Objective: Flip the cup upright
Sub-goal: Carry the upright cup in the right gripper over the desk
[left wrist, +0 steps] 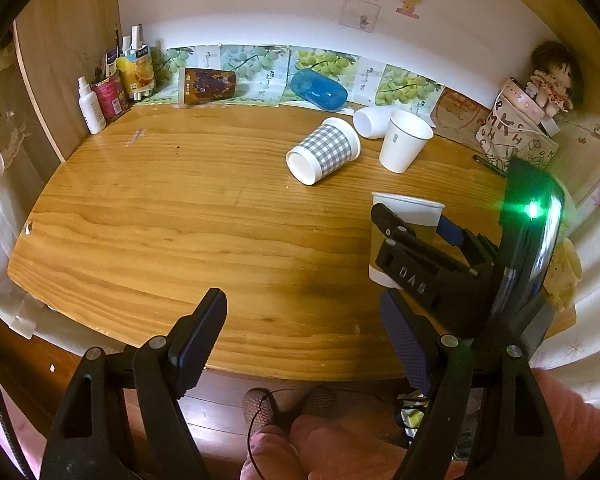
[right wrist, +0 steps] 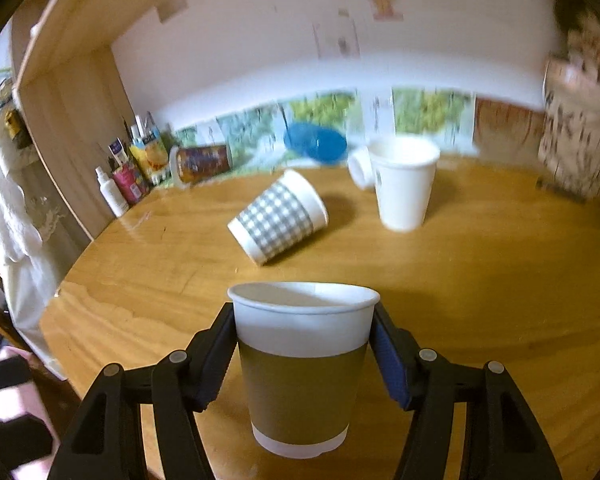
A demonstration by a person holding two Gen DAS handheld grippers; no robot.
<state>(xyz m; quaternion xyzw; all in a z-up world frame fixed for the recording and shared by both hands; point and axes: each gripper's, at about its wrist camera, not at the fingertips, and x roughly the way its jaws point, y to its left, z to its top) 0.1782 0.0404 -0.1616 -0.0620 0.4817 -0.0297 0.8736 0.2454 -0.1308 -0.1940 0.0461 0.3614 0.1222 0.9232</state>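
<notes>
A paper cup with an olive-brown sleeve stands upright, mouth up, between the blue pads of my right gripper, which is shut on it near the table's front edge. In the left wrist view the same cup shows at the right behind the right gripper's body. My left gripper is open and empty over the table's front edge. A grey-checked paper cup lies on its side mid-table.
A plain white cup stands upright behind the checked one, with another white cup on its side beside it. A blue cup and a dark printed cup lie by the wall. Bottles stand back left; a printed bag stands back right.
</notes>
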